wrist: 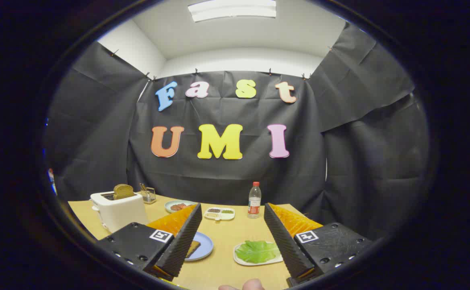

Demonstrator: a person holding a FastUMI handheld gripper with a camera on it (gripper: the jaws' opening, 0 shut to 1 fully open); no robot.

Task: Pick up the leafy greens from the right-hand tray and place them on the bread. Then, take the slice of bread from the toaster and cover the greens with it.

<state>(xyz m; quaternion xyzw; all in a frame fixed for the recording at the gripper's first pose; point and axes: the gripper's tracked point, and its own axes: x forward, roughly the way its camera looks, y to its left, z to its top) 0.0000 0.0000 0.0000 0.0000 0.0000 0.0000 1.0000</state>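
Jaws released and empty: drop gripper (231, 217) toward leafy greens (257, 251) on right-hand tray (239, 261), straddle the leaf, pinch its middle.

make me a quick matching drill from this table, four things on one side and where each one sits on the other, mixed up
Things:
1. leafy greens
2. bread slice
3. bottle
4. claw

Places:
A. standing far back on the table
B. sticking up out of the white toaster
C. open, over the table, holding nothing
D. lying on the white tray

Pairs: 1-D, 2-B, 3-A, 4-C
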